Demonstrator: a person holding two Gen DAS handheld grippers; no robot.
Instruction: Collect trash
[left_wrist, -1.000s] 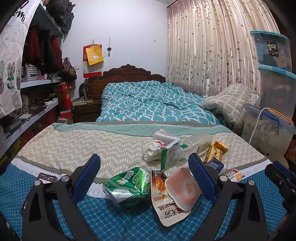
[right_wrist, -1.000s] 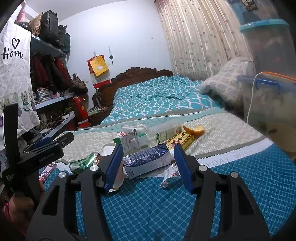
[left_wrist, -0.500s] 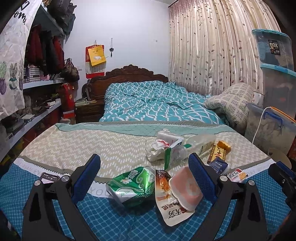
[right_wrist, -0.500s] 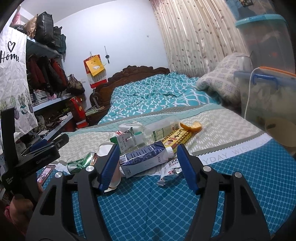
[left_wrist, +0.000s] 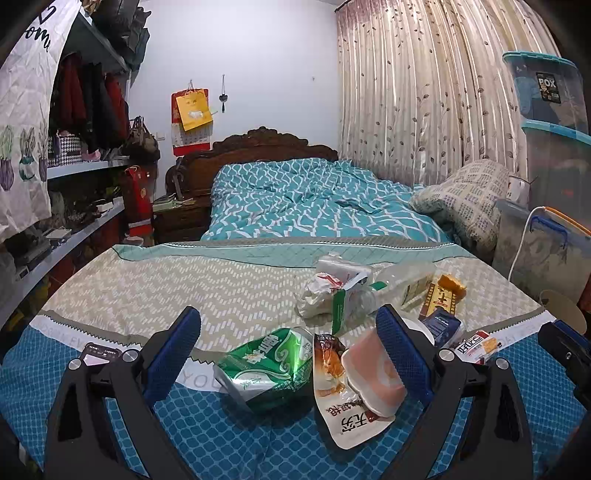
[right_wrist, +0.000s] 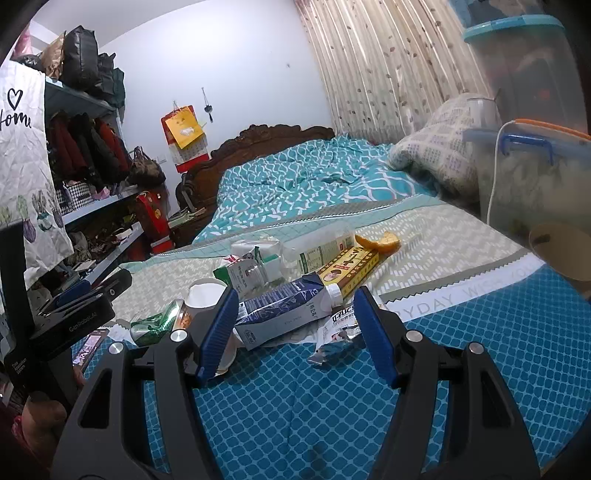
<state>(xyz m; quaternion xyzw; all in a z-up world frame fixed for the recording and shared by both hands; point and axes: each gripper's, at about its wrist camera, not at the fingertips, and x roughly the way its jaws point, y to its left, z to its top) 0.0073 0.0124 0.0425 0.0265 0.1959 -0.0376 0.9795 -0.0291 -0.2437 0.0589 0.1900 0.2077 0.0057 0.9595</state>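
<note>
On bed: 1 can (left_wrist: 264, 363), 1 cup (left_wrist: 373, 373), 1 carton (right_wrist: 284, 314), 1 bottle (right_wrist: 321, 249), 2 wrappers (left_wrist: 345, 402) (right_wrist: 338, 326), 1 yellow box (right_wrist: 349, 269).

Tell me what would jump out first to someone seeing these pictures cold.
A heap of trash on the near end of the bed: a crushed green can and a pink cup lie between the open fingers of the left gripper. The right gripper, also open, frames a blue milk carton. Behind the carton lie a yellow box and an orange peel.
</note>
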